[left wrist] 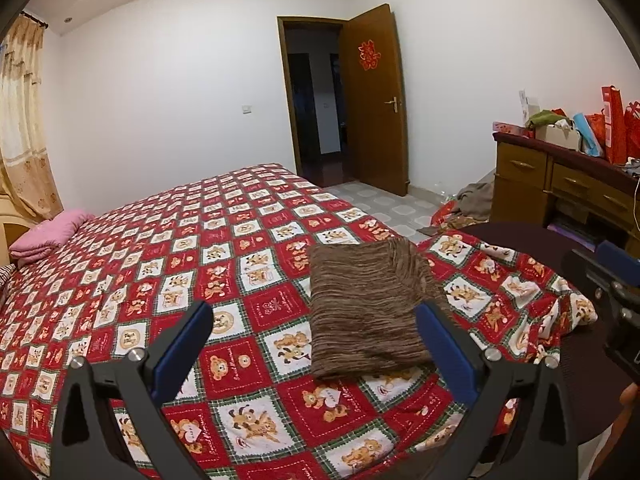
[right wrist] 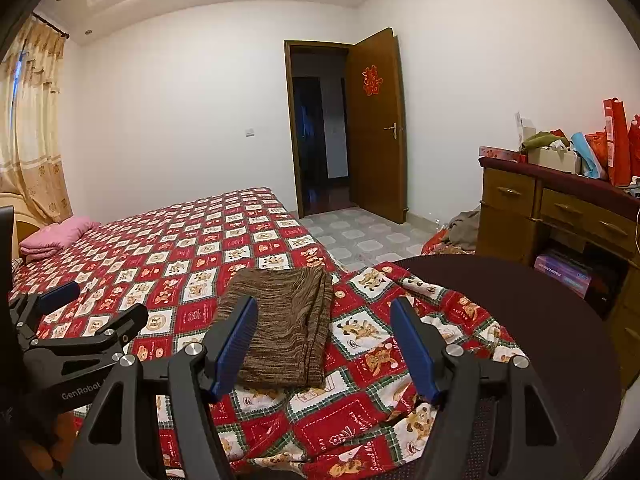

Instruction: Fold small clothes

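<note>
Folded brown striped knit garment (left wrist: 370, 304) lies flat on our red patchwork bedspread printed with bears (left wrist: 160, 248), near the bed's corner.

We hold the left gripper (left wrist: 314, 322) and the right gripper (right wrist: 324, 320) above the quilt, jaws spread wide with nothing between them; the garment sits just beyond their blue pads (right wrist: 236, 344). A pink folded cloth (left wrist: 46, 234) rests at the bed's far end.
</note>
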`<state>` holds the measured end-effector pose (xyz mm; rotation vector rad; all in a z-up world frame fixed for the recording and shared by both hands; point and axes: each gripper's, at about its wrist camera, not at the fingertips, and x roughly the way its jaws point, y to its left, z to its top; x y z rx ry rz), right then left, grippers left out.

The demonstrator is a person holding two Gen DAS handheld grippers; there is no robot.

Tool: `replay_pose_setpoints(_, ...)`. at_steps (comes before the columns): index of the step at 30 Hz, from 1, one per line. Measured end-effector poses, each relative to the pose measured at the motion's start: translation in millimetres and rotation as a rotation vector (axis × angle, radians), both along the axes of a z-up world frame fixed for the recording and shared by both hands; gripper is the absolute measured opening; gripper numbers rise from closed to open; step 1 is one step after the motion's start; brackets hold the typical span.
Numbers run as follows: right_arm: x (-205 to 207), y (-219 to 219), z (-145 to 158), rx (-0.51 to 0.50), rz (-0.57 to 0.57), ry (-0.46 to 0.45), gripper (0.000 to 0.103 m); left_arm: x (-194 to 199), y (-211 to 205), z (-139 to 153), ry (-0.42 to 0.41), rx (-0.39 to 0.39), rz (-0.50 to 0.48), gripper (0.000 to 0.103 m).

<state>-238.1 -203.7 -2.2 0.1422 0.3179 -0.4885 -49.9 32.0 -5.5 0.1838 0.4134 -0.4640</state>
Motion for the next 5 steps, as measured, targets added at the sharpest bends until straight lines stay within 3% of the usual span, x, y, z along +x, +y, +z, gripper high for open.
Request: replay_pose_setpoints(5,2.5,-1.2,-1.6,0.002,-0.003,0.008,0.069,1.7,-1.0,-0.1,-0.016,0.018,0.021,0.103)
